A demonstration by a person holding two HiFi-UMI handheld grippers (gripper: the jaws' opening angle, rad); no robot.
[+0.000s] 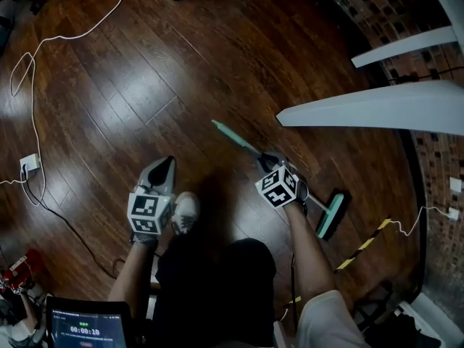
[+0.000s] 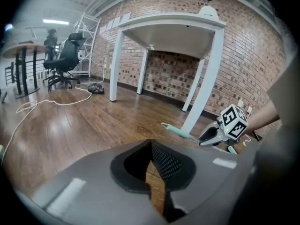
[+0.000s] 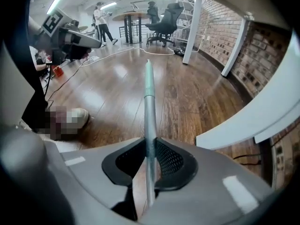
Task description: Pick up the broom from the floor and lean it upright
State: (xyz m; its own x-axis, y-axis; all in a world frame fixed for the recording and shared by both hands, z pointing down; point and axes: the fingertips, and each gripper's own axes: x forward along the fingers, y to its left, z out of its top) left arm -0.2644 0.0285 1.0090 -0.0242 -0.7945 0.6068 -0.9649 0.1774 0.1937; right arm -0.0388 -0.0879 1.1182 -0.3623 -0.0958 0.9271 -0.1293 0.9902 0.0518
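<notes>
The right gripper [image 3: 149,143] has its jaws closed on the broom [image 1: 239,142], partway along the grey handle. The teal grip end slants out past the jaws over open wood floor [image 1: 145,71]. The teal broom head [image 1: 330,216] sits low behind the gripper, beside the person's right forearm and near a yellow-and-black striped strip [image 1: 366,241]. The edge of the white desk [image 1: 377,107] overhangs just right of the handle, with the brick wall [image 1: 362,6] beyond it. The left gripper [image 1: 167,164] hovers well apart from the broom, jaws together and empty, by a shoe [image 1: 185,212]. A white cable [image 1: 32,114] loops along the far left.
</notes>
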